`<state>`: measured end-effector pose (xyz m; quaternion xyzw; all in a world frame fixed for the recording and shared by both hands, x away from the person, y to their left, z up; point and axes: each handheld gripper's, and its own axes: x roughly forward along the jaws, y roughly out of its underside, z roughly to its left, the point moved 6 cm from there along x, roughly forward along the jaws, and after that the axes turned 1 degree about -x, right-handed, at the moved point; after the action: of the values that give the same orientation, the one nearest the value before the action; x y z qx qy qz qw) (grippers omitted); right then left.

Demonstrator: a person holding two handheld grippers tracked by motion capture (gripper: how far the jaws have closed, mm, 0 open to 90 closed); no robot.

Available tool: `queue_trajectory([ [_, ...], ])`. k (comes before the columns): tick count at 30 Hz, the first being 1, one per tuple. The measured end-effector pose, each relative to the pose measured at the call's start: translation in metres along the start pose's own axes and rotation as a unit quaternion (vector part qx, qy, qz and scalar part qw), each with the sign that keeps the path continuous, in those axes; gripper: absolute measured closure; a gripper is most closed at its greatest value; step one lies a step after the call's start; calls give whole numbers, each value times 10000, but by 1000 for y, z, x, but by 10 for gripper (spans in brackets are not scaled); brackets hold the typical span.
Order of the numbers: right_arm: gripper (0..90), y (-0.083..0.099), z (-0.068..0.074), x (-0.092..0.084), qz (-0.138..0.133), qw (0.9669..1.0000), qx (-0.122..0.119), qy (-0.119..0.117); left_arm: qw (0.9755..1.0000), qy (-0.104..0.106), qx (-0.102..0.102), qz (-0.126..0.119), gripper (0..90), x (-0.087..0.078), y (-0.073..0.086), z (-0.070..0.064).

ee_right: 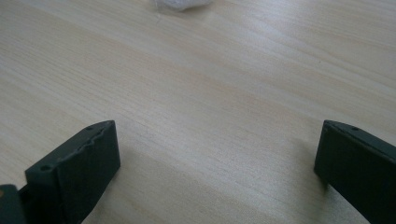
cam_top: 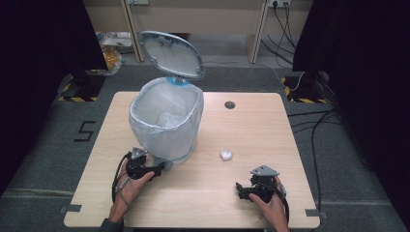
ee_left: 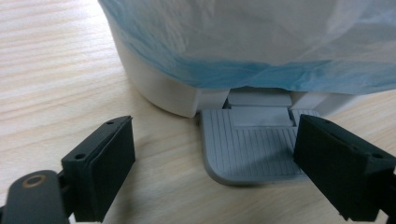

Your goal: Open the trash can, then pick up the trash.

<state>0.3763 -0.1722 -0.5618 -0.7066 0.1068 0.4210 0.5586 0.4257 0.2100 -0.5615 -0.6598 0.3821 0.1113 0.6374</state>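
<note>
Left claw (ee_left: pixel 215 163), open, presses the bin pedal (ee_left: pixel 254 149), lid (cam_top: pixel 171 53) raised; right claw (ee_right: pixel 215 168), open, must next grasp the paper wad (cam_top: pixel 226 155).

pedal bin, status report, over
Left gripper open at bin's pedal. Right gripper open, empty. Lid up. Paper wad on table, path clear.

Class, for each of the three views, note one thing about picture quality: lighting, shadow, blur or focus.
High view: the table is evenly lit while the surroundings fall dark, and the white wad looks soft. Left gripper view: the pedal is fairly sharp, the bin liner bright and washed out. Right gripper view: the wood grain is clear, the near jaws are blurred and cast soft shadows.
</note>
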Motion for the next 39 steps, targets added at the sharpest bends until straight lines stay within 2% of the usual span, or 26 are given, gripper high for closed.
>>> queue_trajectory([
  [4, 2, 0, 0, 0, 2, 10000, 4, -1, 10000, -54, -64, -9, 117, 0, 1, -2],
  [9, 2, 0, 0, 0, 4, 10000, 1, 1, 10000, -27, -46, -20, 126, 0, 0, -3],
  [12, 2, 0, 0, 0, 5, 10000, 15, -2, 10000, 43, 66, 32, 132, 0, 0, -3],
  [20, 2, 0, 0, 0, 9, 10000, 1, -2, 9999, 109, 87, 19, 132, 2, -1, -5],
  [34, 5, 0, 0, 0, -8, 10000, 43, 18, 9999, 87, 62, 12, 132, 2, -1, -5],
  [36, 55, -1, 0, 0, -35, 9999, 81, 47, 9999, 84, 61, 10, 132, 2, -1, -5],
  [37, 148, -3, -1, 0, -141, 9999, 50, 57, 9999, 83, 62, 11, 132, 2, -1, -5],
  [38, 228, -5, -1, -1, -251, 9996, 124, 30, 9999, 83, 61, 10, 132, 2, -1, -5],
  [39, 196, -7, 0, -1, -290, 9994, 194, -9, 9999, 82, 62, 11, 132, 2, -1, -5],
])
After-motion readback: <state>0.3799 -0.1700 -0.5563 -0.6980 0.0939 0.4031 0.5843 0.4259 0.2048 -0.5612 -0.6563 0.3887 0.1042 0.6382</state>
